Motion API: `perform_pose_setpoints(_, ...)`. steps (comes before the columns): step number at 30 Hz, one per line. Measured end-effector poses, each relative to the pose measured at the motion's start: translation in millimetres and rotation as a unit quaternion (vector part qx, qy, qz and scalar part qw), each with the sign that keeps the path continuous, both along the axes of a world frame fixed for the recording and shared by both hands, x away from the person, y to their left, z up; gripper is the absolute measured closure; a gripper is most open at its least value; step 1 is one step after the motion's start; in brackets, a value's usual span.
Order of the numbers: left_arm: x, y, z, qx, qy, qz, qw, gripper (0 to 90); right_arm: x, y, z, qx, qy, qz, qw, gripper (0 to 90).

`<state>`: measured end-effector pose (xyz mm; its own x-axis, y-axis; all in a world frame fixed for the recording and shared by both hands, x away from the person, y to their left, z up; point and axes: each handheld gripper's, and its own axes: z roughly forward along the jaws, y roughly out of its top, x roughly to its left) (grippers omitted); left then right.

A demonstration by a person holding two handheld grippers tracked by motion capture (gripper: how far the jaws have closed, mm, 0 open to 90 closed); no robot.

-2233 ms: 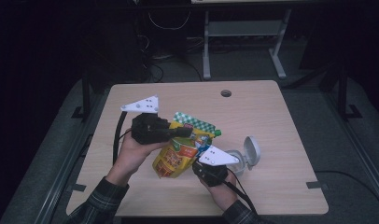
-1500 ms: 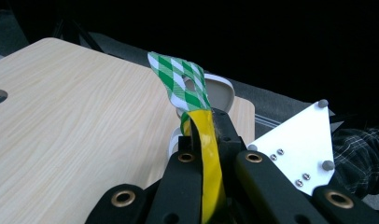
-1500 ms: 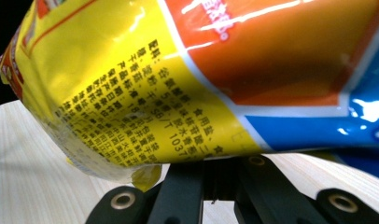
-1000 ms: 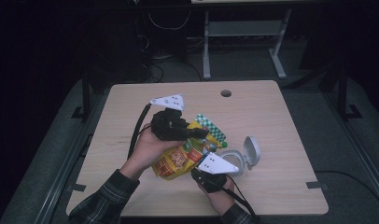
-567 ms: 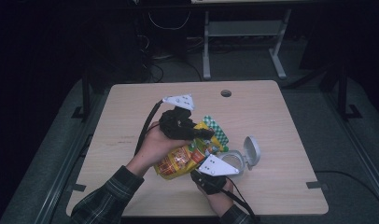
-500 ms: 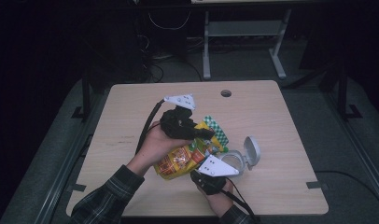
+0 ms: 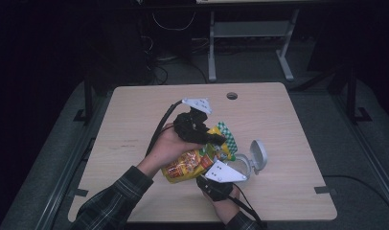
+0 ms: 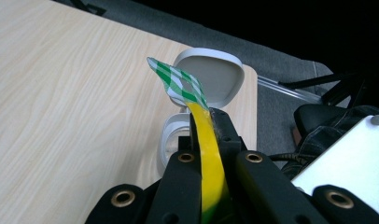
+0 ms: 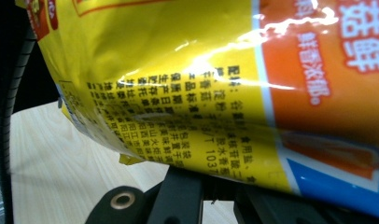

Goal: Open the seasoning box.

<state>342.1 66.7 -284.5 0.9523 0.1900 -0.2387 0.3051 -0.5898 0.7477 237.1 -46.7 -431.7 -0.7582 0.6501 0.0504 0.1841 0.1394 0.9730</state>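
Snack bag [image 7: 195, 160], pinched at both ends. Left gripper [image 8: 207, 140]: fingers [image 8: 227, 135] closed tight on the bag's top seam, which stands on edge between them as a thin yellow strip and ends past the fingertips in a green-and-white checked corner. Right gripper [image 9: 215, 184]: fingers closed, and the bag's lower edge sits right on them; the gripper view there is too close to show the pads themselves, so the grip is read from the bag's edge meeting the closed fingers.

Bag itself: glossy foil, mostly yellow, with an orange-red panel, a blue patch at one corner and white characters on the orange. A block of small black print runs across the yellow back. The surface is wrinkled and catches bright highlights. It hangs tilted between the two grippers, checked end higher and farther from the person, just above the table [image 7: 135, 120].

Just beyond the checked corner, a small white container [image 7: 247, 160] stands on the table with its hinged lid tipped up and open; the bag's top edge is near its mouth, contact not discernible.

Left hand [image 7: 166, 146] wraps the left gripper's body. Right hand [image 7: 223, 203] sits at the near edge. Plaid sleeve [image 7: 116, 199] on the left forearm. Pale wood table with a round cable hole [image 7: 232, 96] at the far side.
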Motion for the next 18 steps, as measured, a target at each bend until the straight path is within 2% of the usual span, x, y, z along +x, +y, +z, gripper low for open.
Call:
perform_pose_setpoints(4, 1.6, -6.8, -0.3, 0.013, 0.004, -0.005, 0.9999, 90.0, -1.5, -0.6, -1.1, 0.006, -0.001, -0.003, 1.0, 90.0)
perform_pose_setpoints(18, 3.9, -16.7, 0.5, 0.031, 0.002, -0.01, 0.9995, 90.0, -0.4, -2.5, -0.8, 0.016, 0.001, -0.004, 0.9999, 90.0)
